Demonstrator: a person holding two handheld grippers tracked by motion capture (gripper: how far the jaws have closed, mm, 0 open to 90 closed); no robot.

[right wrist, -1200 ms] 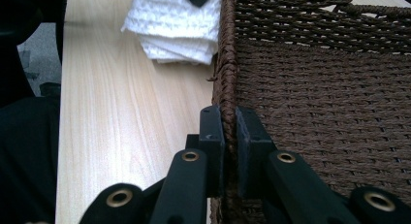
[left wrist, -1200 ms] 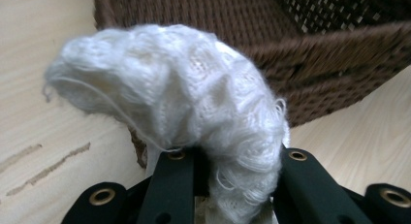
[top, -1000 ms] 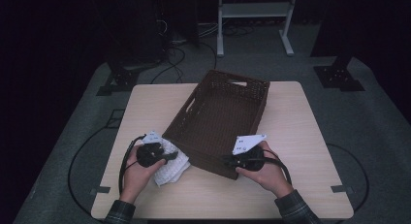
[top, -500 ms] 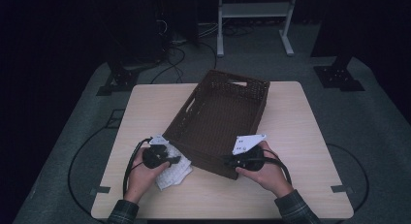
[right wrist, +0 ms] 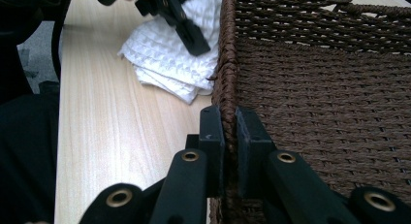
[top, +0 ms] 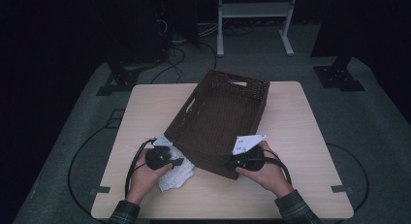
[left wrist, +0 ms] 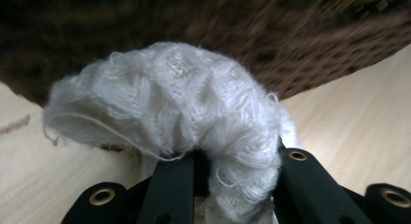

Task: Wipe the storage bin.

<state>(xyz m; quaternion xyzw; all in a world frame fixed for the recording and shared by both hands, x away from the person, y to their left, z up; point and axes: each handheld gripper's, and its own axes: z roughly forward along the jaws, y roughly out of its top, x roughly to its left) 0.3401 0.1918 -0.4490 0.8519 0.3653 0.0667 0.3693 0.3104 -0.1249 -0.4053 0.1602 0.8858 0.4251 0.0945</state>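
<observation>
A brown woven basket [top: 223,117] lies askew on the wooden table. My right gripper [top: 228,161] is shut on the rim of its near wall; in the right gripper view both jaws pinch the woven edge [right wrist: 228,122]. A white knitted cloth [top: 177,175] lies by the basket's near left corner. My left gripper [top: 174,162] is shut on a bunched fold of it, which bulges up between the jaws [left wrist: 184,103] in the left gripper view. The right gripper view also shows the cloth [right wrist: 169,59] with the left gripper [right wrist: 194,40] on it, close against the basket's outer wall [right wrist: 315,88].
The table [top: 300,122] has bare wood right of the basket and along its front edge. Behind the table, dark floor holds cables [top: 169,54], black stand feet [top: 339,76] and a white frame [top: 252,10]. Both gripper cables loop beside the person's hands.
My left hand has shifted a little right and nearer, dragging the white cloth closer to the basket's corner. The right hand and the basket have stayed put.
</observation>
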